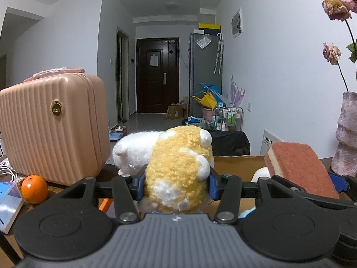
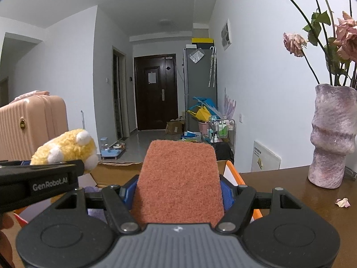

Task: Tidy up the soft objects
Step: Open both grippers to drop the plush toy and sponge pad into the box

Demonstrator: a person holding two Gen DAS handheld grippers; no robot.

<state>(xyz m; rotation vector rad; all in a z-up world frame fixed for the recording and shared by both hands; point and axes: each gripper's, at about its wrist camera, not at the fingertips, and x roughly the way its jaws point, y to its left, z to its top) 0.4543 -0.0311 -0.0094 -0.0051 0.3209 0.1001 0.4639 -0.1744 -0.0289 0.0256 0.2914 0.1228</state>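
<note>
A pale-walled room runs back to a dark door (image 1: 157, 76) and a grey fridge (image 1: 205, 60), and in the foreground a brown worktop (image 2: 290, 192) carries the things. The left tool (image 1: 176, 184) pinches a yellow-and-white plush toy (image 1: 178, 165) between its blue pads, the fur bulging out above and ahead of the fingers. Just ahead of that toy lies a white plush toy (image 1: 136, 148), partly hidden behind it. To the left tool's left stands a ribbed pink suitcase (image 1: 53, 127), with an orange (image 1: 34, 188) in front of it and the corner of a book (image 1: 9, 205) nearer still. The right tool (image 2: 178, 192) grips a rust-coloured sponge (image 2: 178, 178) with a pale yellow underlayer, its scouring face turned up; the sponge juts forward past the fingertips. Ahead of and below both tools sits an open cardboard box (image 2: 118, 172), its flaps showing under the toy and the sponge. To the right tool's right a mottled purple vase (image 2: 330, 138) holds dried roses (image 2: 294, 43), and a fallen petal (image 2: 342, 202) lies on the worktop near its base.
</note>
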